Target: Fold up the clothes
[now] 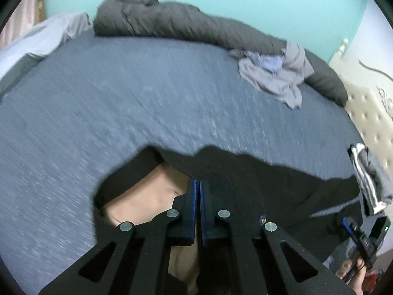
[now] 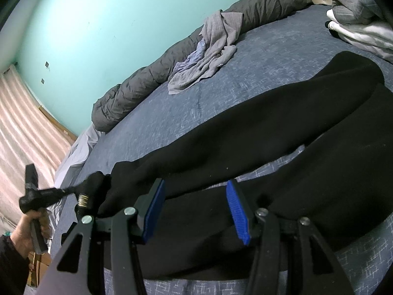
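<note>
Jaws: left gripper (image 1: 198, 191) pinching black garment (image 2: 245, 132) edge; right gripper (image 2: 196, 211) spread above it. Garment lies partly doubled on near side of bed (image 2: 172, 113). Folded stack (image 2: 363, 32) far right; grey crumpled clothes (image 2: 211, 49) far, unfolded. Folding midway.

Black garment (image 2: 270, 132), blue mottled sheet (image 2: 221, 93)

Both grippers are matte black frames with triangular cut-outs and round silver screw heads. The left gripper (image 1: 198, 184) and right gripper (image 2: 195, 191) carry ribbed blue pads on their fingers (image 2: 153, 211). A bare-skinned left hand (image 2: 27, 228) meets a dark sleeve.
</note>
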Motion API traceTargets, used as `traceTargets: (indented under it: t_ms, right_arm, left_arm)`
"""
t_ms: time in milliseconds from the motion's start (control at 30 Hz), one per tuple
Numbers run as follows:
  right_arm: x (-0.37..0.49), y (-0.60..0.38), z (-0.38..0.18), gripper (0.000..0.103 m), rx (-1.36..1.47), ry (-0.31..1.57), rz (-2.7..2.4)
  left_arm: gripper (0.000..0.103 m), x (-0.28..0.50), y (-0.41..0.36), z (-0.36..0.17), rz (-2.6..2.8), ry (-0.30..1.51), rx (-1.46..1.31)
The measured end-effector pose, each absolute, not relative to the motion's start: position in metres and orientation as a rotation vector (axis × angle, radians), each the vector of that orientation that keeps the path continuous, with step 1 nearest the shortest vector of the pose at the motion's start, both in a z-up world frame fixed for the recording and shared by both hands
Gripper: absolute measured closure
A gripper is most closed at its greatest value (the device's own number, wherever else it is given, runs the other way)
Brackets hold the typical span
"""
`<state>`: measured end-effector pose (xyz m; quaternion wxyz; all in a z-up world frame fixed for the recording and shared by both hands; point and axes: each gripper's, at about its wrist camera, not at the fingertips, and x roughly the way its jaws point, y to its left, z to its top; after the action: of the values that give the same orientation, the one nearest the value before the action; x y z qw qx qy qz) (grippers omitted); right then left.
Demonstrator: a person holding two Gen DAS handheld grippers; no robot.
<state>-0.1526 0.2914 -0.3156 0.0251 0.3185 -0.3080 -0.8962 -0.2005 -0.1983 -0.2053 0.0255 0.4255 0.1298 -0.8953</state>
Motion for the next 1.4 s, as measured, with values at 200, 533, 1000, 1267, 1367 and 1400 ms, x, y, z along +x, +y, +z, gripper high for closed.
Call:
traceTargets:
  t_ms: [200, 533, 1000, 1267, 1367, 1400]
  right_arm:
    - [-0.153, 0.289, -0.316, 0.05, 0.991, -0.949, -2.771]
    - [-0.154, 0.287, -0.319, 0.05, 1.009, -0.943, -2.767]
    - [-0.153, 0.284, -0.319, 0.05, 1.013, -0.923, -2.756]
    - [-0.155, 0.281, -0.319, 0.05, 1.013, -0.921, -2.753]
    - [-0.154, 0.28, -0.319, 0.05, 1.016, -0.918, -2.753]
    - [-0.153, 0.28, -0.319, 0.05, 1.015, -0.917, -2.753]
  left_arm:
    - [0.102, -0.199, -0.241, -0.165, -2.72, 0.348, 1.162]
    - [0.103, -0.204, -0.259, -0.178, -2.692, 0.375, 1.249]
    - [0.042, -0.207, -0.227, -0.285, -2.574, 0.507, 1.622]
    - [0.043, -0.208, -0.205, -0.283, -2.716, 0.506, 1.686]
    - [0.043, -0.209, -0.196, -0.281, -2.747, 0.493, 1.695]
    - [0.043, -0.21, -0.194, -0.281, -2.752, 0.496, 1.694]
